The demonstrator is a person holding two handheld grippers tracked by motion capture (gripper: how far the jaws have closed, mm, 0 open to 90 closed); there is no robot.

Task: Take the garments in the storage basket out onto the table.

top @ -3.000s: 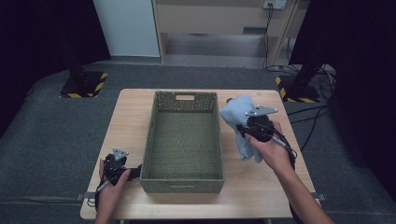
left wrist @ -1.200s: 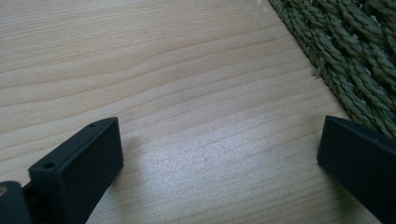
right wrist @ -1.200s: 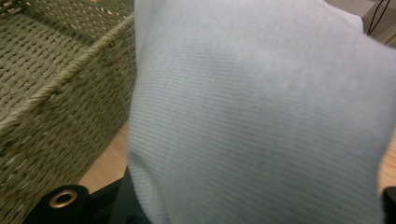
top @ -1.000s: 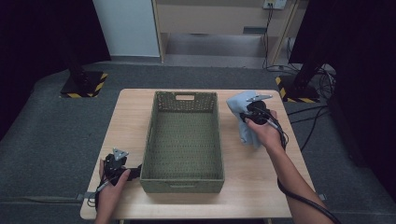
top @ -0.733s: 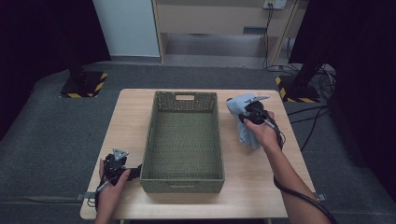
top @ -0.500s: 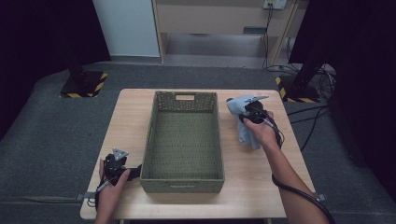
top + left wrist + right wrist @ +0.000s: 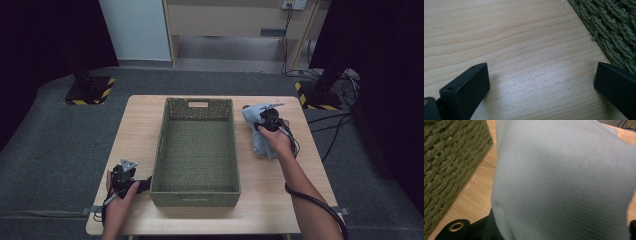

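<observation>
Hiding right tongs point(image 7: 263, 120), clenched on it: light-blue cloth point(image 7: 259, 135); left tongs point(image 7: 131, 181) released

A crumpled light-blue cloth point(image 7: 260, 134) is held by the right gripper point(image 7: 268, 122) beside a green woven rectangular basket point(image 7: 196, 145) on the wooden table point(image 7: 140, 125).

Pale blue ribbed cloth point(image 7: 261, 137), olive-green woven basket point(image 7: 196, 187), light wood table point(image 7: 140, 125).

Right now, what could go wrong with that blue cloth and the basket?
The light blue cloth hangs long below the right gripper, so it may catch on the basket rim. It might also slip loose. The left gripper rests open beside the basket's near corner, so it could nudge the basket.
</observation>
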